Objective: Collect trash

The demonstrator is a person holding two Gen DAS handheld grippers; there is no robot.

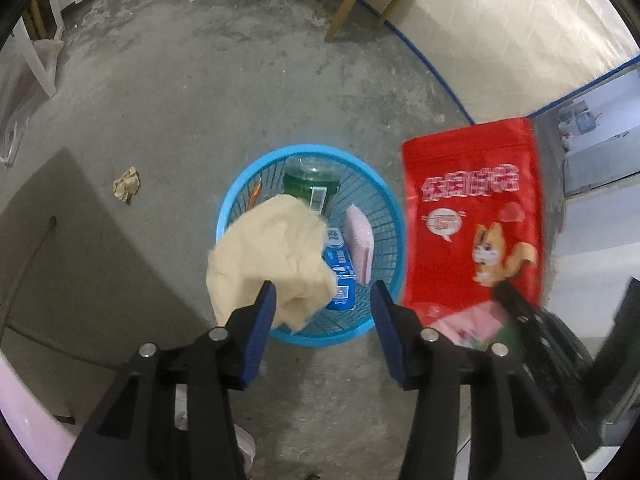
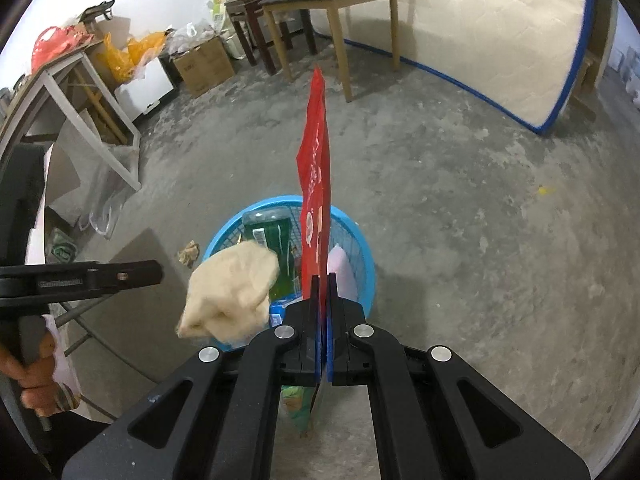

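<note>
- Tongs first: the right tongs point(image 2: 321, 280) are pressed together on the bottom edge of a red snack pouch point(image 2: 316, 172), which stands edge-on above the blue basket point(image 2: 362, 240).
- Left tongs point(image 1: 323, 300) are spread wide. The crumpled beige paper wad point(image 1: 272, 256) sits against the left finger point(image 1: 262, 312), right over the basket point(image 1: 236, 200). Can't tell if it's still resting on that finger or already falling.
- So I'd say we're at the drop-off step. Next move looks like letting the pouch go, but it's tall and the basket's getting full, so it probably needs lowering or tilting in first.
- Basket contents: a green bottle point(image 1: 310, 184), a blue carton point(image 1: 340, 276) and a pale pink packet point(image 1: 360, 244).
- Further out on the concrete floor point(image 1: 200, 100), one more crumpled scrap point(image 1: 127, 184) to the left is not yet picked up.
</note>
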